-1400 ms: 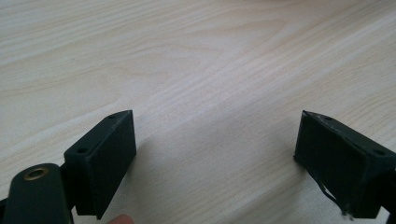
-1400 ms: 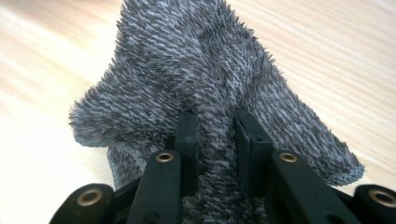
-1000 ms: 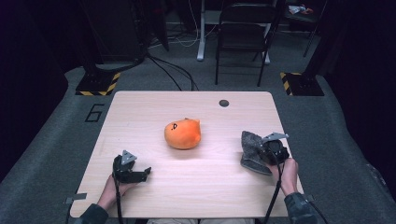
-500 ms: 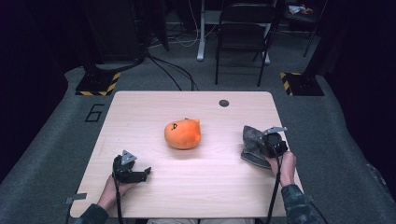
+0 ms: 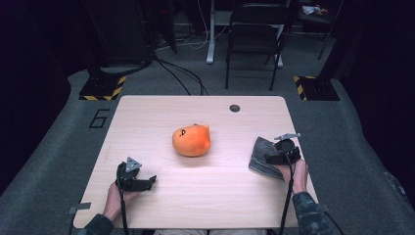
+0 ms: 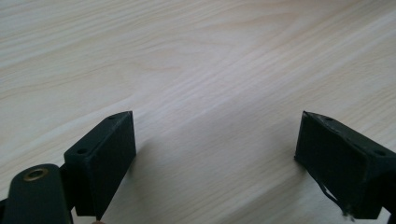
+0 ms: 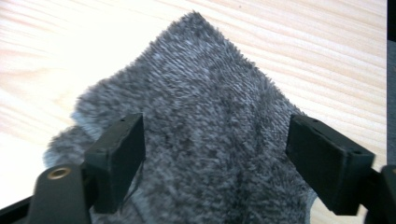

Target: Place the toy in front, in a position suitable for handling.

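Releasing step, by judgement: right gripper (image 7: pixel 212 163) — jaws have just been opening, pads clear of the grey fuzzy cloth (image 7: pixel 205 140) lying between them on the table (image 5: pixel 215 196) near its right edge. Next: lift away cleanly. Left gripper (image 6: pixel 215 158) — agape over bare wood. High view adds an orange plush toy (image 5: pixel 191 140) mid-table; the right gripper view gives the pile.

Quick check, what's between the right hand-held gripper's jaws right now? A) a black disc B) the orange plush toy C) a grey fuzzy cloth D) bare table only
C: in the right gripper view the grey fuzzy cloth lies between the jaws of the right hand-held gripper, which have just been opening and stand apart from it; the orange plush toy sits mid-table.
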Available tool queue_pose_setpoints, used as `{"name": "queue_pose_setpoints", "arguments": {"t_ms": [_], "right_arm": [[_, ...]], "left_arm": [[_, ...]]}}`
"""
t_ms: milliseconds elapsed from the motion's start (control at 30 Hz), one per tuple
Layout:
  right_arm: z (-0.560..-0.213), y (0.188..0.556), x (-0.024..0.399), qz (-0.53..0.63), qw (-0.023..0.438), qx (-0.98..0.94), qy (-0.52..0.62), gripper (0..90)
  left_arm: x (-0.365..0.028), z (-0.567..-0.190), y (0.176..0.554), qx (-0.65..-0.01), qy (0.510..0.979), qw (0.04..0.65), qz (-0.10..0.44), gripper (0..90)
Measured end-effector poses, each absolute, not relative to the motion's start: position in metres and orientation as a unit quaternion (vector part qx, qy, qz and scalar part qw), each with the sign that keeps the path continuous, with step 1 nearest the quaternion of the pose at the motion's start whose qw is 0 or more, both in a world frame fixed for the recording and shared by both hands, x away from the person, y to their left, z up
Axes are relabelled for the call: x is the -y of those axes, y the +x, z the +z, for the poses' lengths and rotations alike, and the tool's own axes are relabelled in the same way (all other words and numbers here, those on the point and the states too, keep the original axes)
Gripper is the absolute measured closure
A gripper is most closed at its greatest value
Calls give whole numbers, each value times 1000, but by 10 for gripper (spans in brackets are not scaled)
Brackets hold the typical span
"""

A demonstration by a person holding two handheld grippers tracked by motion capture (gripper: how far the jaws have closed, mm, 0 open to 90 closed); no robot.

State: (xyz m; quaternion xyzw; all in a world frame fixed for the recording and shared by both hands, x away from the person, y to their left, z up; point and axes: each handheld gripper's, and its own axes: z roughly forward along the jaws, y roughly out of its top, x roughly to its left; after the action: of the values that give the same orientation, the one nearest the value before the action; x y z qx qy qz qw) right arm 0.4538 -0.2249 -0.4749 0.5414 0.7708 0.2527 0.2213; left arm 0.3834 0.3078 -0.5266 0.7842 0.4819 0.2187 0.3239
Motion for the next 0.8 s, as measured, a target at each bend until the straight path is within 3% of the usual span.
{"name": "queue_pose_setpoints", "arguments": {"t_ms": [200,800], "right_arm": [[-464,437,227,276,210,-768,539,145],[-448,417,224,307,205,-769,522,139]], "left_arm": [[-313,-518,384,-509,765,332,215,119],[-272,-481,400,-471,777,347,230,119]]}}
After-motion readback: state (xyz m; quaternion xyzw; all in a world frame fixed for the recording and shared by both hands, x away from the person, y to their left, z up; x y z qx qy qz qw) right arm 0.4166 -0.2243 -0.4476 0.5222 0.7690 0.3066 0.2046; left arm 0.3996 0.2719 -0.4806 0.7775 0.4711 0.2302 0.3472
